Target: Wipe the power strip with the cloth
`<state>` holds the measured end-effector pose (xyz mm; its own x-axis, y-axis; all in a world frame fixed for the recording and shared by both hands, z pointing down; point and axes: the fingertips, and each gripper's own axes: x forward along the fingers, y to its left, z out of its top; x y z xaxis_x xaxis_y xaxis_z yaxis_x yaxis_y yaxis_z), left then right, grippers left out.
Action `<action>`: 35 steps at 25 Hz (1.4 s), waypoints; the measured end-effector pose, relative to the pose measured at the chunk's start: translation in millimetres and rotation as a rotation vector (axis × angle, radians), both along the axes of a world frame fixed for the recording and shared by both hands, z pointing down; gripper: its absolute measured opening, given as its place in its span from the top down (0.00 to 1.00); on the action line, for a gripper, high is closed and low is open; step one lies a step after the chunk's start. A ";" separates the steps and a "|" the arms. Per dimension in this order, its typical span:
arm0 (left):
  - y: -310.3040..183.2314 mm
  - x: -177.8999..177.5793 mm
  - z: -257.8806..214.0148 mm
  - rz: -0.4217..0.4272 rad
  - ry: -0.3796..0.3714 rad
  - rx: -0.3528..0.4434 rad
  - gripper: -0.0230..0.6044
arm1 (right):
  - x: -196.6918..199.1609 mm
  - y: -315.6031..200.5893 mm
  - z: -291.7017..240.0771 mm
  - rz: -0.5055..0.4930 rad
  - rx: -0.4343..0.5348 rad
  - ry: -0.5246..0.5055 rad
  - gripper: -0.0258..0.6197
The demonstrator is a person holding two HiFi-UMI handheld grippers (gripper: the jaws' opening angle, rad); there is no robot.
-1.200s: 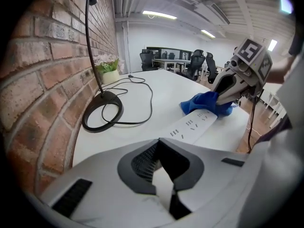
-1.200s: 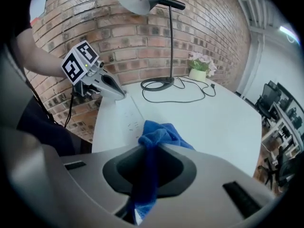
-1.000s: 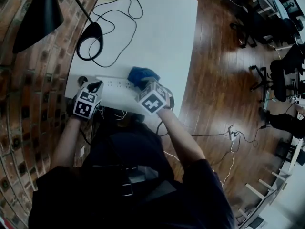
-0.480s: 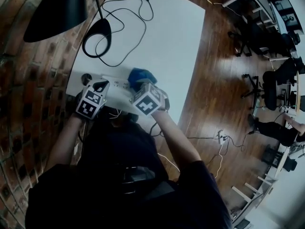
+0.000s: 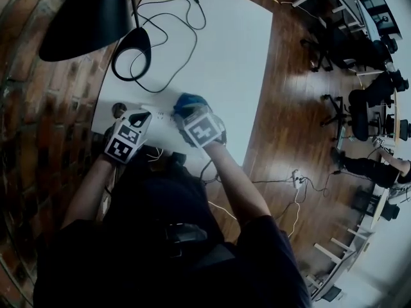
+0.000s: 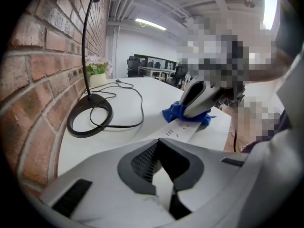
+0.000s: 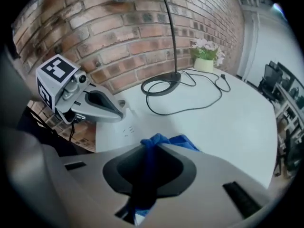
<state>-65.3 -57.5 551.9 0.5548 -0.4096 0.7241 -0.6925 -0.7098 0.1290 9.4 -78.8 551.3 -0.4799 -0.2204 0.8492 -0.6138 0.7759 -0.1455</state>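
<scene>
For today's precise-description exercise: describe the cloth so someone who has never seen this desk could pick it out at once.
Find the white table beside the brick wall; a white power strip lies along the edge nearest the person. On that strip rests the blue cloth, pinched in the right gripper. It is the only blue, crumpled thing among white plastic and black cable.

Open-plan office, swivel chairs (image 5: 361, 115), ceiling strip light (image 6: 150, 24), brick wall (image 5: 38, 108), wooden floor (image 5: 289, 108)

Head view: steeply down on white tabletop (image 5: 218, 56). Gripper views: low, close, facing each other; share black ring lamp base (image 6: 72, 122).
</scene>
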 end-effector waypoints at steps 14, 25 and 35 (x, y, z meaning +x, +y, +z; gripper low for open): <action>1.6 -47.5 11.1 -0.048 -0.052 -0.013 0.95 | -35.1 2.1 2.4 -0.014 0.046 0.015 0.91; 0.3 -50.8 10.6 -0.079 -0.011 -0.014 0.95 | -105.2 6.3 1.8 -0.156 0.093 -0.009 0.91; 0.6 -50.5 11.6 -0.072 -0.036 -0.024 0.95 | -138.7 9.3 -0.4 -0.200 0.038 -0.096 0.91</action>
<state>-115.8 -56.9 563.5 0.4981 -0.4299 0.7530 -0.7460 -0.6551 0.1195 -129.3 -69.5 550.9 -0.5954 -0.1437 0.7905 -0.4324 0.8866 -0.1645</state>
